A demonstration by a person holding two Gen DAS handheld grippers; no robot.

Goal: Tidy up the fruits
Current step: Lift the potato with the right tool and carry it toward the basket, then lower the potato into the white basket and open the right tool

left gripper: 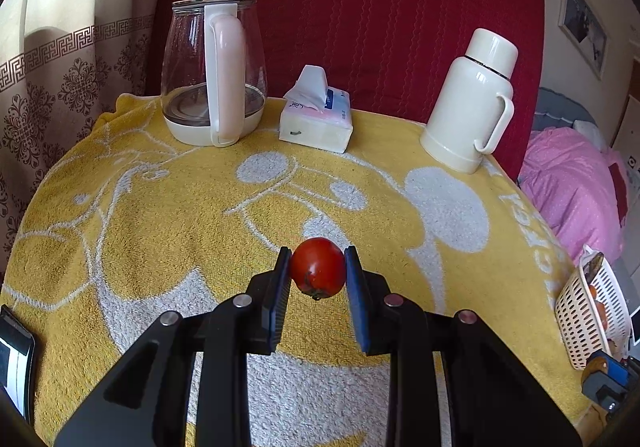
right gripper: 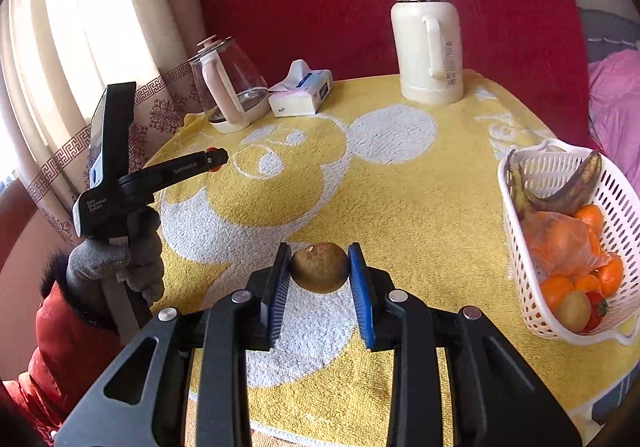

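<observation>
My left gripper (left gripper: 317, 267) is shut on a red tomato (left gripper: 318, 266) and holds it above the yellow towel-covered table (left gripper: 160, 231). My right gripper (right gripper: 319, 267) is shut on a brown kiwi (right gripper: 319, 267) above the table's front part. A white perforated basket (right gripper: 524, 287) stands at the table's right edge with oranges, a dark banana, a bagged fruit, a kiwi and a tomato inside; it also shows in the left wrist view (left gripper: 576, 319). The left gripper (right gripper: 212, 159) shows at the left of the right wrist view, held by a gloved hand.
A glass kettle with a pink handle (left gripper: 214, 71), a tissue box (left gripper: 316, 119) and a cream thermos (left gripper: 472, 99) stand along the back edge, before a red backdrop. Curtains hang at the left. A pink bed (left gripper: 572, 183) lies to the right.
</observation>
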